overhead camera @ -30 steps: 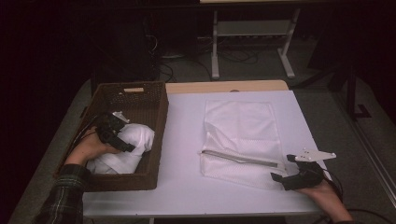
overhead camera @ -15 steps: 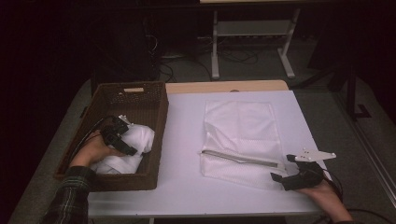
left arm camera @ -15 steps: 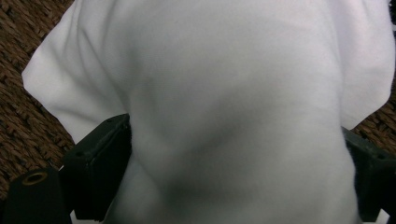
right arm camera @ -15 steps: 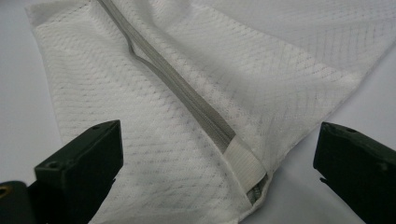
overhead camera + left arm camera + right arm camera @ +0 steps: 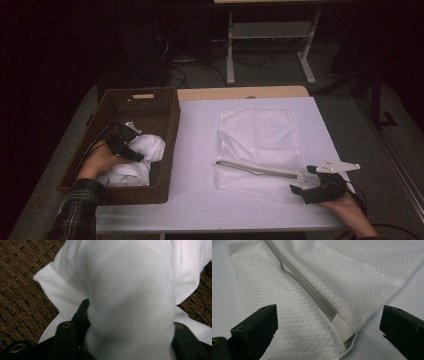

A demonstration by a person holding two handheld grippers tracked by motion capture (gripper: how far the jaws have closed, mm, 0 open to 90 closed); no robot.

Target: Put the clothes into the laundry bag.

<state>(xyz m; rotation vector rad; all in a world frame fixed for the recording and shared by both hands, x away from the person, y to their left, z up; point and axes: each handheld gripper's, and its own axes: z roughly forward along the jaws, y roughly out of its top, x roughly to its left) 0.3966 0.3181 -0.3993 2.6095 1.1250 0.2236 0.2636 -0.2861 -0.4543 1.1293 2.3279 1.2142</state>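
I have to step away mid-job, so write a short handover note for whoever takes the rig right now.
Left tongs: in the wicker basket, jaws just closing around a bunched fold of the white cloth, which sits between them.
Right tongs: open, at the near right corner of the mesh laundry bag, not gripping it.
Bag lies flat on the table, zipper partly open.
Done: cloth grasped.
Left, likely: lift the cloth out, hold the bag open, put the cloth inside.
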